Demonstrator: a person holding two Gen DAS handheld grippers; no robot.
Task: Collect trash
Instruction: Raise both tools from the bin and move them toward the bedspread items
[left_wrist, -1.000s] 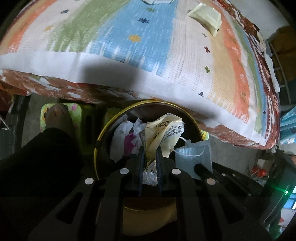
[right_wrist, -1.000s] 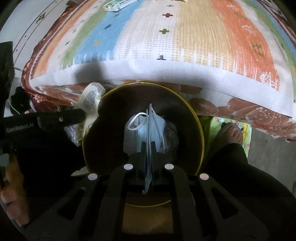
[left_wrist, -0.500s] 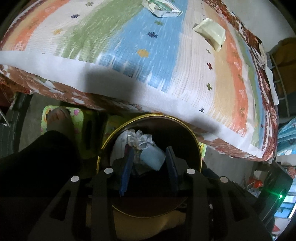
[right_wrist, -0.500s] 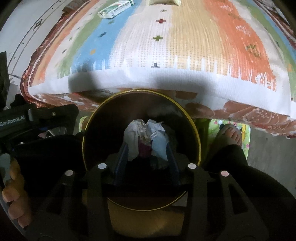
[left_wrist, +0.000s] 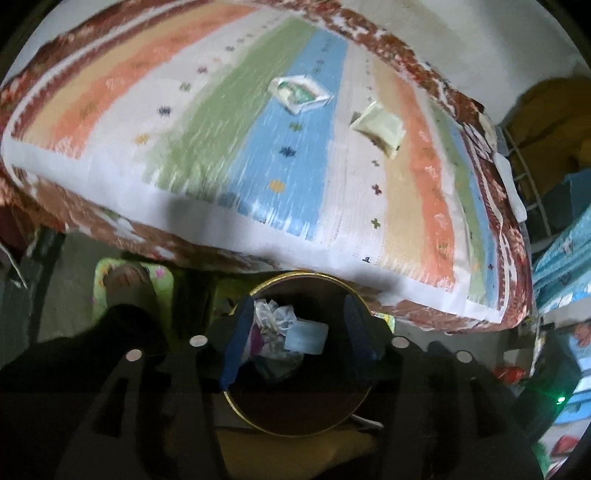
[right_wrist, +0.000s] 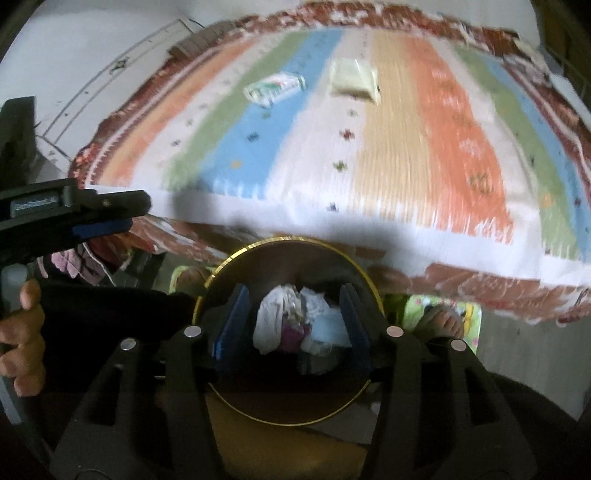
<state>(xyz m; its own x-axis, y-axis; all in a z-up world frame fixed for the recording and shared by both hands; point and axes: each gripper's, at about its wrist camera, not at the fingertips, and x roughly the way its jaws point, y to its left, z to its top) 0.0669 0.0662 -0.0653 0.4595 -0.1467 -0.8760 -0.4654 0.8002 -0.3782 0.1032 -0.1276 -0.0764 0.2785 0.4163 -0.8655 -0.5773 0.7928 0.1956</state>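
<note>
Both hand-held grippers, left (left_wrist: 293, 341) and right (right_wrist: 290, 328), wide open, empty, above bin (left_wrist: 243, 295). Collected trash (left_wrist: 288, 332) inside bin. Two wrappers (left_wrist: 299, 92) (left_wrist: 380, 127) beyond bin on bed (left_wrist: 110, 177), uncollected.

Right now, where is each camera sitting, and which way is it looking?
Left wrist: sits on the left tool, looking forward and down into the trash bin and onto the striped blanket; shows its own open fingers, a dark-clothed leg and a foot.
Right wrist: sits on the right tool, facing the same bin and blanket; shows its open fingers, a foot, plus the left tool and the hand gripping it.
Shared: bin, blanket, the green-white packet and pale packet.
</note>
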